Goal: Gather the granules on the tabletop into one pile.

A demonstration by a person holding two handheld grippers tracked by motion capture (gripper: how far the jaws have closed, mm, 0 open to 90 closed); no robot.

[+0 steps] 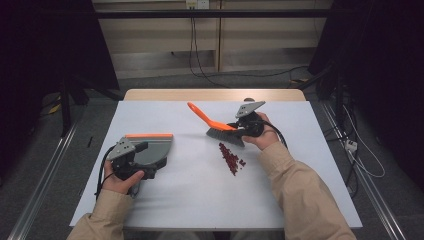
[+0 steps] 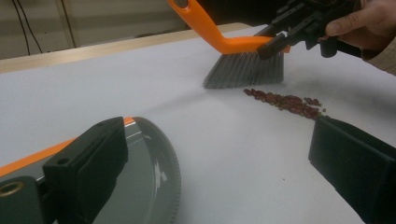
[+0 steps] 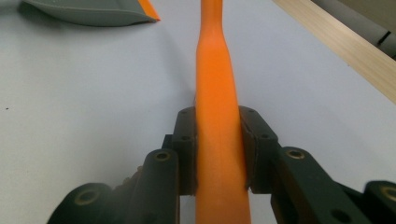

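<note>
We pinched the brush (image 1: pixel 220 127) in the right gripper (image 1: pixel 248 126) jaws behind the beans (image 1: pixel 230 157), left gripper (image 1: pixel 131 161) jaws spread over the dustpan (image 1: pixel 152 150) to catch them.

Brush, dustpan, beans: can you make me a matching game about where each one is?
Things:
1. brush
2. dustpan
3. red beans
4. right gripper

Places or states:
A. lying in a loose line on the white table
B. flat on the table by the left gripper, orange edge away from the person
C. shut on an orange handle
D. bristles down on the table, just behind the beans

Pairs: 1-D, 2-B, 3-A, 4-C
</note>
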